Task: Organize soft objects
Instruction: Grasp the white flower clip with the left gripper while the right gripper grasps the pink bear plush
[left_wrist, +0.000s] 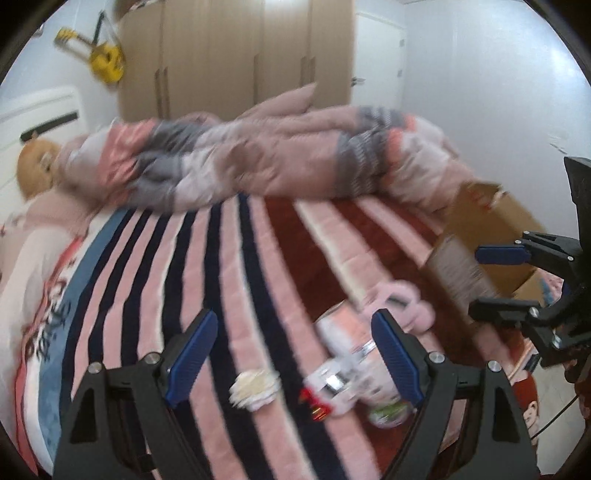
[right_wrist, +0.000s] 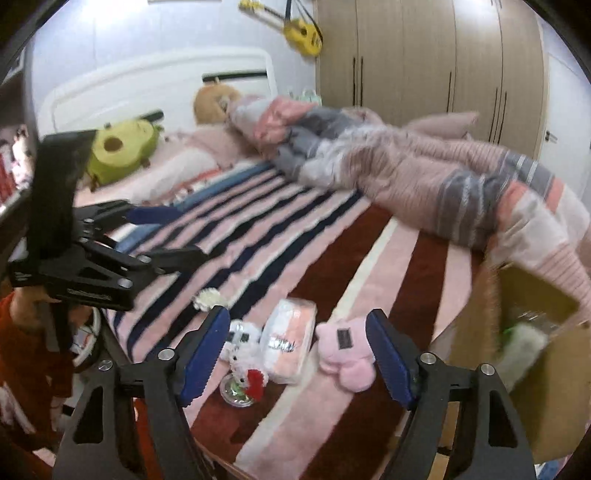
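Room: bedroom, striped bed (right_wrist: 295, 236), cardboard box (right_wrist: 546, 354) at 3 o'clock.
Grippers: left gripper (left_wrist: 293, 356) and right gripper (right_wrist: 297, 354) both released, empty.
Risk: pink plush (right_wrist: 345, 354) may slip, being soft.

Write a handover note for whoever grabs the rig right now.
Left tool: open, empty, above the small items.
Right tool: open, empty, near the pink plush.
On the striped blanket: pink plush, tissue pack, white plush, cream flower.
Cardboard box at the bed edge already holds something white and fluffy.
Left: the loose items are not yet boxed.
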